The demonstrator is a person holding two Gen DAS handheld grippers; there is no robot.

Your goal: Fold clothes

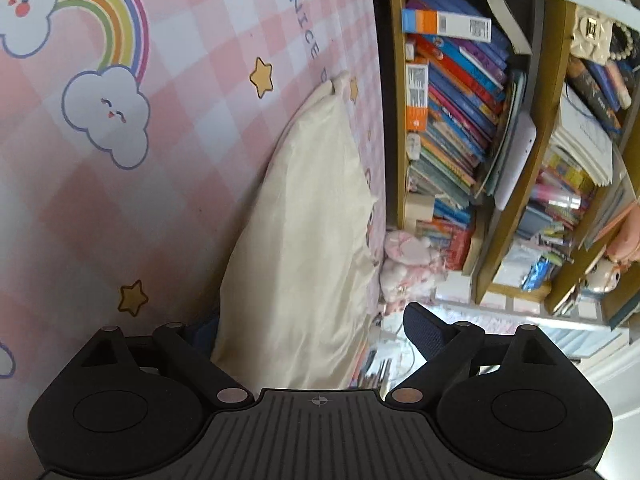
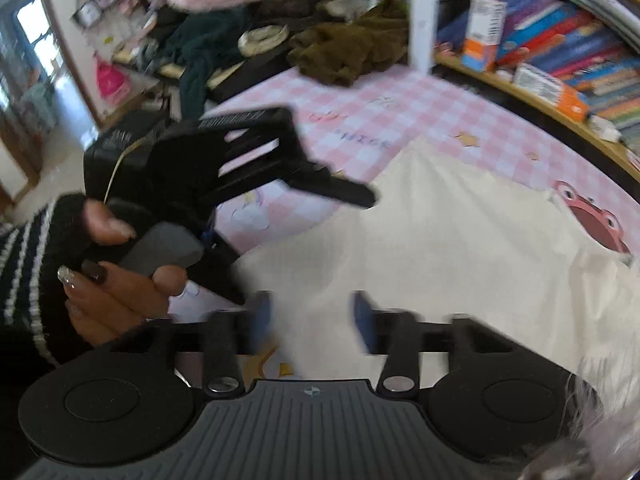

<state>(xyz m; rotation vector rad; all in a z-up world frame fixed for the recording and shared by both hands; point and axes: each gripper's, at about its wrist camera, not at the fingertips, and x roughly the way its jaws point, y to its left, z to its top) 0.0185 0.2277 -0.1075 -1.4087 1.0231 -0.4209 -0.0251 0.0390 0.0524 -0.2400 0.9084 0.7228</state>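
We log: cream garment [image 2: 460, 240] on pink checked sheet [image 2: 360, 112] (bed); left tool [image 1: 308, 332] and right tool [image 2: 312, 316] both spread wide, holding nothing.

Room around the cream garment

We see bare pink checked bedsheet [image 2: 420, 104] open beyond the cream garment [image 2: 460, 240]; the bookshelf [image 2: 560, 64] walls its far right side, piled dark clothes [image 2: 348, 48] crowd its far end, and the left gripper [image 2: 256, 160] hangs over its left edge.

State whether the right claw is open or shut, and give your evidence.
Open. In the right wrist view the right claw shows a clear gap between its blue fingers, with the cream garment visible between them.
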